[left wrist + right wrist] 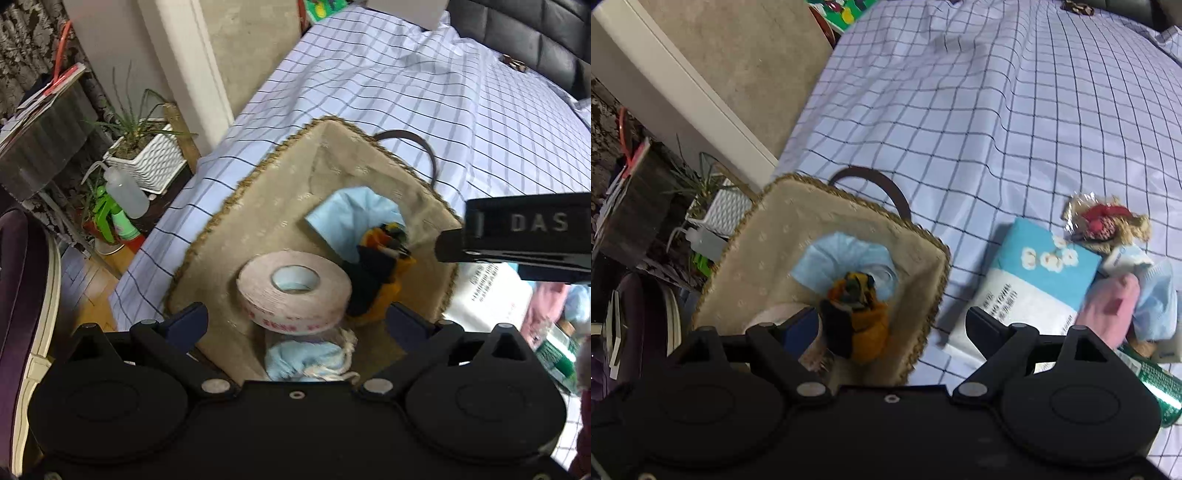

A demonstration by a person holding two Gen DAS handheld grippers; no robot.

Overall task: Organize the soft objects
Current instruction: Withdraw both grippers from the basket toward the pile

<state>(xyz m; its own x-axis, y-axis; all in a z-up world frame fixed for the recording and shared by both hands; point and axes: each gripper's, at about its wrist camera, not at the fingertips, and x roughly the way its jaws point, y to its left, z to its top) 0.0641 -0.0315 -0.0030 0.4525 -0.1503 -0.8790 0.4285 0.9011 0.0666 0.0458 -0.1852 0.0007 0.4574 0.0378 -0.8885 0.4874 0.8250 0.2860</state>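
Note:
A woven basket (225, 206) with a beige liner stands on the checked bed sheet. In it lie a pale roll of paper (295, 291), a light blue cloth (351, 218), an orange and dark blue parrot plush (376, 273) and a small blue pouch with white cord (306, 360). My left gripper (295, 317) hangs open over the roll, its pads clear of it. In the right wrist view my right gripper (892, 325) is open around the parrot plush (864, 325), touching nothing, above the basket (934, 273). One right finger (517, 236) juts in from the right.
On the sheet (997, 110) right of the basket lie a blue-white tissue pack (1034, 280), a wrapped teddy with a red hat (1104, 225), a pink cloth (1112, 310) and a green pack (1160, 387). Potted plants (147, 155) and a spray bottle (125, 192) stand on the floor, left of the bed edge.

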